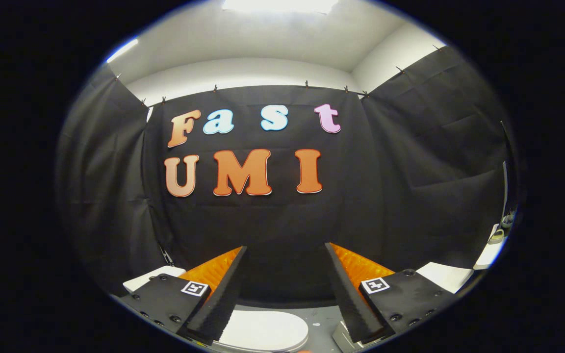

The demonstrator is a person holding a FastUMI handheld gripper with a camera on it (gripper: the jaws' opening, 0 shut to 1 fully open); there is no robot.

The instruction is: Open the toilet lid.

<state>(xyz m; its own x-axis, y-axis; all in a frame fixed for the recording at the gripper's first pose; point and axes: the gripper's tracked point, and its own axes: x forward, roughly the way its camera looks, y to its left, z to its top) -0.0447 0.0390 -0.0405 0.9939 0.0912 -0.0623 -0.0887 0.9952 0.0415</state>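
My gripper (pixel 285 247) is open, its two fingers spread wide with nothing between them, and it points at the black cloth wall. Low down, under the left finger and the gap, lies the toilet's white rounded lid (pixel 263 331). It looks flat and closed, and the left finger hides part of it. The fingers are held above the lid and do not touch it.
The lid rests on a grey surface (pixel 322 317). White flat pieces show beyond the fingers at the left (pixel 152 277) and the right (pixel 447 274). Black cloth walls close the booth on three sides. Small objects (pixel 500 233) stand at the far right.
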